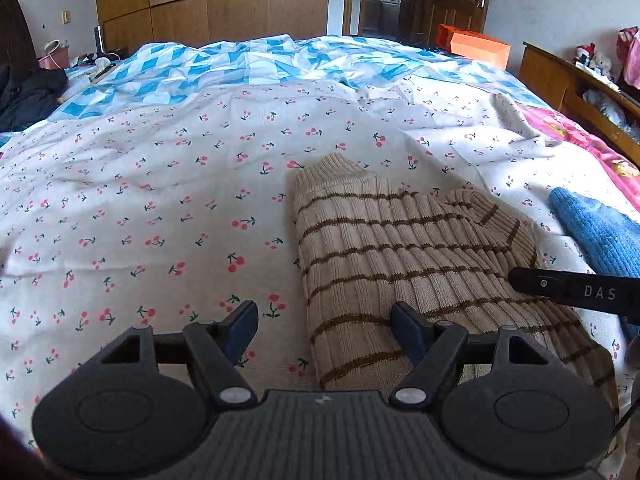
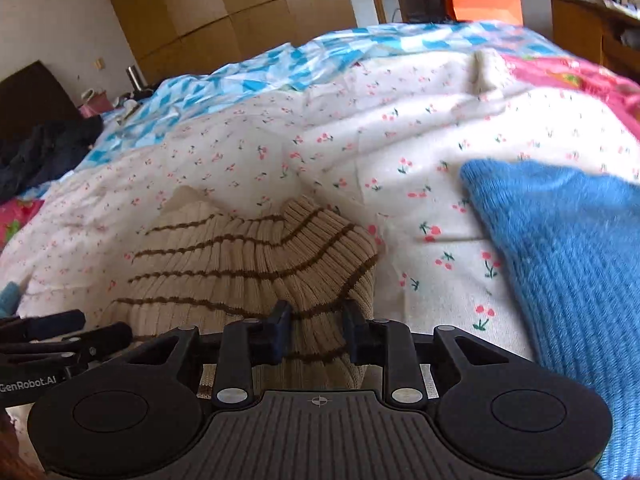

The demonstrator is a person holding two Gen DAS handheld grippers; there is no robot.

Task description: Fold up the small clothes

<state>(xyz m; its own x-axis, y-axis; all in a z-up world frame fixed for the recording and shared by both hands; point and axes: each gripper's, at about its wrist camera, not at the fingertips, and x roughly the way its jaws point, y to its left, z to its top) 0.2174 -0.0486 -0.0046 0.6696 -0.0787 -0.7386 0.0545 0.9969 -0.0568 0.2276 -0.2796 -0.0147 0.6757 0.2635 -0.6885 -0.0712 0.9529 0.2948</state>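
- On the bed (image 1: pixel 160 184), a striped sweater (image 1: pixel 400 248) is spread beside a blue sweater (image 2: pixel 560 248).
- The left gripper (image 1: pixel 324 320) is held wide open, empty.
- The striped sweater's fabric is pinched by the right gripper (image 2: pixel 316 320).

The white letters "DAS" stand on the black finger of the right tongs (image 1: pixel 576 290), which reaches in from the right edge of the left wrist view, above the striped knit. In the right wrist view, the white words "GenRobot.AI" stand on the black body of the left tongs (image 2: pixel 44 340) at the near left edge, with the first letter partly cut off. No other writing is readable.
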